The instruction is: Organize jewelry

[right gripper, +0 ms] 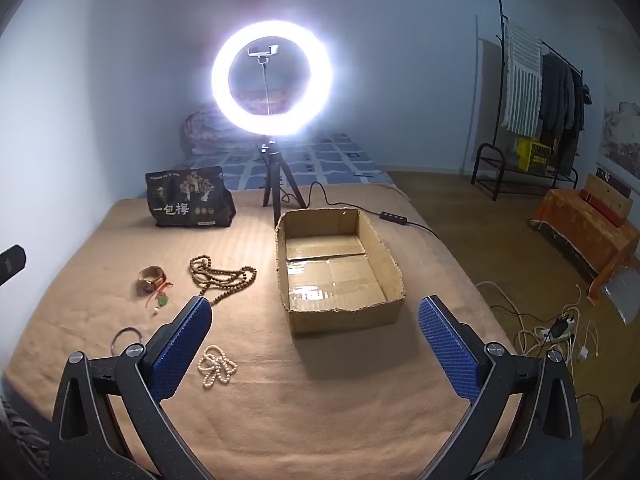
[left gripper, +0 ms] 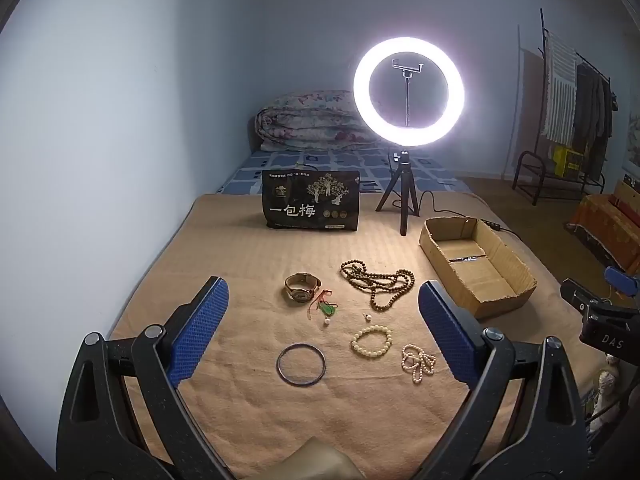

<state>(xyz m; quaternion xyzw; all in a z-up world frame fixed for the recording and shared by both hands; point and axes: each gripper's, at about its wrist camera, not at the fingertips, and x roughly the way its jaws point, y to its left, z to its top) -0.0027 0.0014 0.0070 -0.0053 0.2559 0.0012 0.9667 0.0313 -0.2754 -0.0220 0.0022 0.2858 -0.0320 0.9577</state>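
Jewelry lies spread on a tan blanket [left gripper: 248, 264]: a wristwatch [left gripper: 302, 287], a red-cord green pendant [left gripper: 326, 308], a long brown bead necklace [left gripper: 380, 282], a cream bead bracelet [left gripper: 372, 342], a small pearl strand [left gripper: 418, 362] and a dark bangle [left gripper: 301, 365]. My left gripper [left gripper: 323, 300] hovers open above them, holding nothing. An empty cardboard box [right gripper: 340, 268] sits to the right. My right gripper [right gripper: 315, 320] is open in front of the box, with the pearl strand [right gripper: 218, 366] by its left finger and the brown necklace [right gripper: 222, 276] beyond.
A lit ring light [left gripper: 408, 92] on a tripod and a black snack bag [left gripper: 311, 205] stand at the blanket's far edge. A cable with a remote [right gripper: 394, 218] runs off to the right. On the floor lie a power strip and cords [right gripper: 556, 334]; a clothes rack [right gripper: 532, 100] stands behind.
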